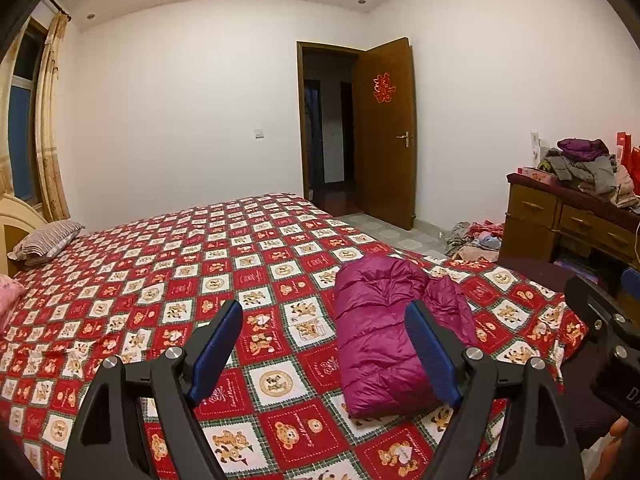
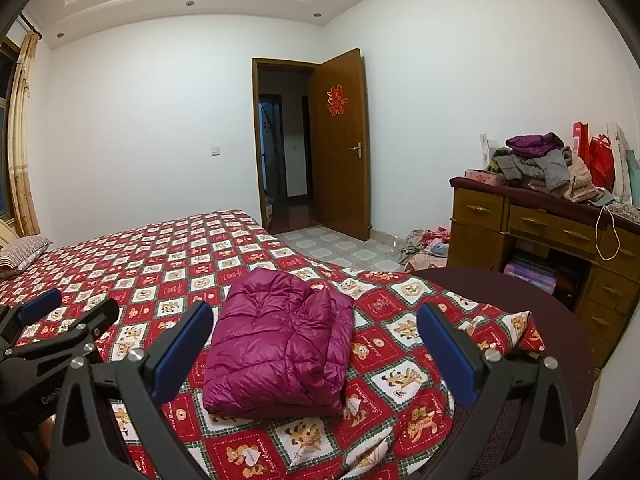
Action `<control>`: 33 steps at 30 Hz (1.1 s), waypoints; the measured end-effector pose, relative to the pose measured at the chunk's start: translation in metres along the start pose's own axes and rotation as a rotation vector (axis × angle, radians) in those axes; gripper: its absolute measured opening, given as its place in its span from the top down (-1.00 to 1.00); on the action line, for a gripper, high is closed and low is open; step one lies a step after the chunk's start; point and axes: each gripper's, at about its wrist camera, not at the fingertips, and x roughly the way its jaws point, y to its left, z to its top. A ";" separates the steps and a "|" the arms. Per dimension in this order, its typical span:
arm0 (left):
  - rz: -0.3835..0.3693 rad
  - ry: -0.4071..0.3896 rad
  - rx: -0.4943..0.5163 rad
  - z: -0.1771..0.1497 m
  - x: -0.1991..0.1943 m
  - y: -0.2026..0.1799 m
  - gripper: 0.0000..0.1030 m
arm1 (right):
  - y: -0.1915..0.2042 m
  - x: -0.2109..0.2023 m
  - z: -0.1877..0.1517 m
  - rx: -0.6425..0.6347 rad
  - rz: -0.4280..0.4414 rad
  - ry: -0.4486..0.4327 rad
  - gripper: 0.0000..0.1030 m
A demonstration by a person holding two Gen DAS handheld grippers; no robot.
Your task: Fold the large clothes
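A magenta puffer jacket (image 1: 380,332) lies folded into a compact bundle on the red patterned bedspread (image 1: 200,256) near the bed's front corner; it also shows in the right wrist view (image 2: 280,344). My left gripper (image 1: 324,316) is open and empty, held above the bed just left of the jacket. My right gripper (image 2: 316,320) is open and empty, held above and in front of the jacket. The left gripper shows at the left edge of the right wrist view (image 2: 72,304). Part of the right gripper's body (image 1: 600,320) shows at the right edge of the left wrist view.
A wooden dresser (image 2: 540,232) with a heap of clothes (image 2: 540,168) stands to the right. More clothes (image 2: 424,244) lie on the tiled floor by it. An open door (image 2: 340,148) is at the back. A striped pillow (image 1: 44,240) lies at the bed's head.
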 end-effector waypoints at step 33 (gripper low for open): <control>-0.142 -0.061 -0.021 0.010 0.012 0.008 -0.62 | -0.002 0.015 0.000 0.015 -0.035 0.012 -1.00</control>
